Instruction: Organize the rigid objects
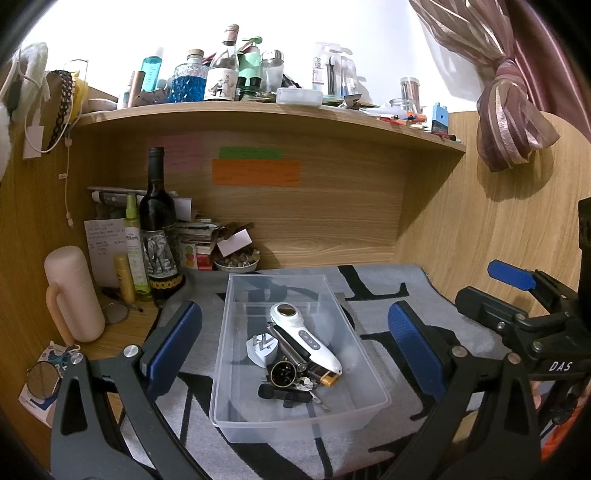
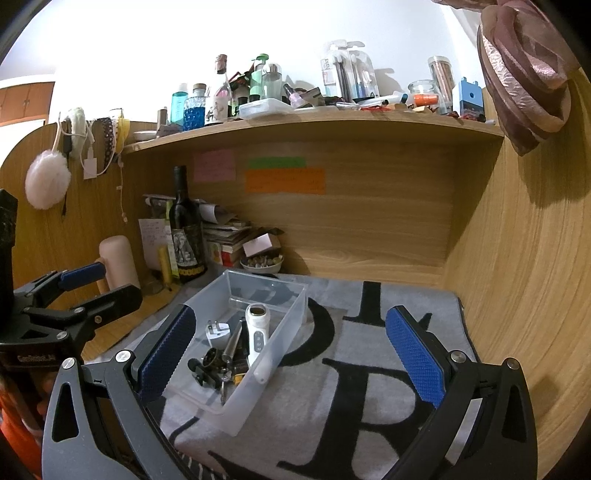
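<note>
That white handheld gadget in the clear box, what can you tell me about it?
The white handheld gadget looks like smooth glossy plastic: a rounded head with a dark, metal-ringed disc facing up, then a grey strip of small buttons down a tapering handle. It lies flat and diagonal in the clear plastic bin, head toward the far wall, resting against a dark metal tube beside a white plug adapter. Neither gripper touches it; both sets of jaws stand open.

Wooden desk alcove (image 1: 332,221), cluttered shelf (image 1: 258,114) above, white wall (image 2: 295,29) behind.

wine bottle (image 1: 159,225), pink flask (image 1: 74,291), orange note (image 1: 256,172), curtain (image 1: 513,118)
</note>
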A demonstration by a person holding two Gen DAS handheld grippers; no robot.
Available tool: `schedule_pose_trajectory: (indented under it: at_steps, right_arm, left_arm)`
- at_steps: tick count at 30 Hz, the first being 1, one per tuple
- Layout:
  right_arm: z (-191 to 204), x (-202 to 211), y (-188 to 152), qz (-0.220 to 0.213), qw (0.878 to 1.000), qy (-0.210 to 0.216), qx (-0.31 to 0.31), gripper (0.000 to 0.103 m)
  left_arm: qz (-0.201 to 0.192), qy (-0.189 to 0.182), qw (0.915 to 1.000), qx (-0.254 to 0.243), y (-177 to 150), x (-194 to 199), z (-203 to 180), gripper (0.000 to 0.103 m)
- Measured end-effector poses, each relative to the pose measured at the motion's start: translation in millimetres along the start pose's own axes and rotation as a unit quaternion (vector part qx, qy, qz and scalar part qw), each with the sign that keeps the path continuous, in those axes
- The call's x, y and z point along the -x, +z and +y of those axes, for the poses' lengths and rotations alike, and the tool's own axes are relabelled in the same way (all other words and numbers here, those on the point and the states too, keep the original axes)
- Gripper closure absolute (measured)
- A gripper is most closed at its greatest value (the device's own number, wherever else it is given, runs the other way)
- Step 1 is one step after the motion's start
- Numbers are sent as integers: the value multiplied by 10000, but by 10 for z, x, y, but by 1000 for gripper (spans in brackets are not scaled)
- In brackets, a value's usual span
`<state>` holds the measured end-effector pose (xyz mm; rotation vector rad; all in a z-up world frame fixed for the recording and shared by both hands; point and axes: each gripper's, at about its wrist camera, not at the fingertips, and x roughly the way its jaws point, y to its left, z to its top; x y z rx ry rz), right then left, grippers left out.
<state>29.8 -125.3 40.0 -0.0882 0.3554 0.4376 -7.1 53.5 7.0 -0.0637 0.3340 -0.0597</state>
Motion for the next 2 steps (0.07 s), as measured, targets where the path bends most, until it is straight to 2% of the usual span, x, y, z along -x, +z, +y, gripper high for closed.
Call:
schedule_pose_trajectory:
  at_steps: [2]
  right_arm:
    - [-4, 0, -1, 1, 10000, -2, 8, 0]
  left_arm:
    - [20, -2, 10000, -3, -1, -1, -3, 1]
